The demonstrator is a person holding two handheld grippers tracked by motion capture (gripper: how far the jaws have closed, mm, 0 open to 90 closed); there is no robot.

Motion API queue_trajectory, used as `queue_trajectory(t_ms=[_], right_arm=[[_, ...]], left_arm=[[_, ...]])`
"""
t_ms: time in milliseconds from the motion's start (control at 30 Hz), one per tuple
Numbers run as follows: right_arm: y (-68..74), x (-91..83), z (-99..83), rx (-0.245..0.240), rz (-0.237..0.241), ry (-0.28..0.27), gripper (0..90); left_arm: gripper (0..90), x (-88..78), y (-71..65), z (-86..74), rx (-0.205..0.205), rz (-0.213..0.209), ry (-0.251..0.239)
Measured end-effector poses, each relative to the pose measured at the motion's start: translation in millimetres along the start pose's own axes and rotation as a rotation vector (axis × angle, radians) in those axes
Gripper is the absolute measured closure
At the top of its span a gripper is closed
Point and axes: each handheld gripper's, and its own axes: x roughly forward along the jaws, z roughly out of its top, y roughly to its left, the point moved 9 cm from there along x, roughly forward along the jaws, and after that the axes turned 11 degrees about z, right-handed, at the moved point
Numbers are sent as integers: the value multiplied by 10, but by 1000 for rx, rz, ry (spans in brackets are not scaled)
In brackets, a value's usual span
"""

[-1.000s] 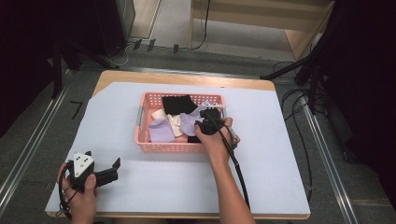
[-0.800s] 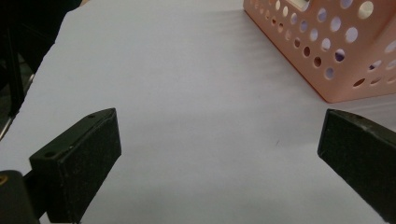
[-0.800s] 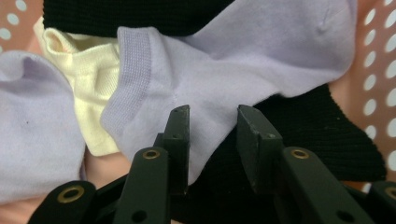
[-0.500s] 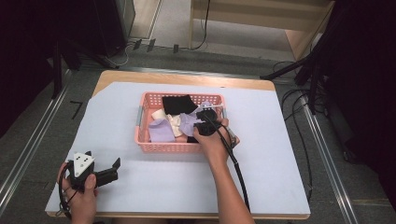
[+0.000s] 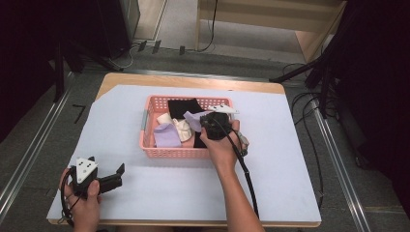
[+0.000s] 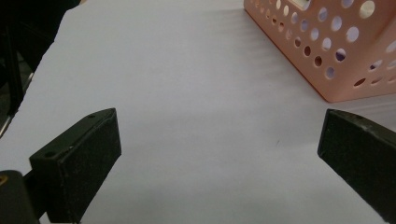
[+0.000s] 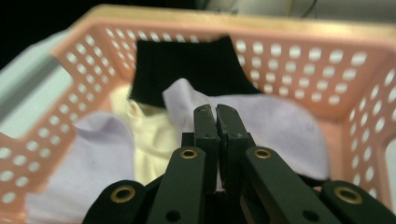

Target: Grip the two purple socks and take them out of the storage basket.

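A pink perforated basket [image 5: 145, 126] sits mid-table and holds several socks: a black one [image 5: 183, 107], a cream one [image 5: 180, 126] and two lavender ones [image 5: 167, 135]. My right gripper [image 5: 208, 126] reaches into the basket from its right side. In the right gripper view its jaws [image 7: 216, 112] are pressed together, with a sliver of pale fabric between them, on the nearer lavender sock [image 7: 280, 126]. The black sock [image 7: 187, 65] lies behind. My left gripper [image 5: 120, 175] rests at the table's front left, wide open [image 6: 219, 154] and holding nothing.
White paper [image 5: 270, 159] covers the wooden table. The basket's corner [image 6: 336, 51] stands ahead and to the right of the left gripper. A black cable [image 5: 246, 179] trails from the right gripper along the forearm. Metal rails and cables run on the floor around the table.
My right gripper has shifted slightly left and lower among the socks in the basket. The left gripper has stayed put.
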Motion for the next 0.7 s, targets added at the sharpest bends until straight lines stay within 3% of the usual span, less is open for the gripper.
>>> queue_trajectory(t_ms=[167,300,467,567,700], right_arm=[[148,-181,183,-72,33,-102,888],[200,-254,259,-106,32,-146,888],[214,-297,315,-147,31,-195,889],[228,-360,390,-186,17,-262,889],[229,-422,457,-199,14,-307,889]], left_arm=[[2,1,1,1,4,1,-2],[2,1,-1,1,4,1,-1],[2,1,1,1,5,1,-2],[2,2,2,1,5,1,-2],[2,1,1,1,4,1,-1]])
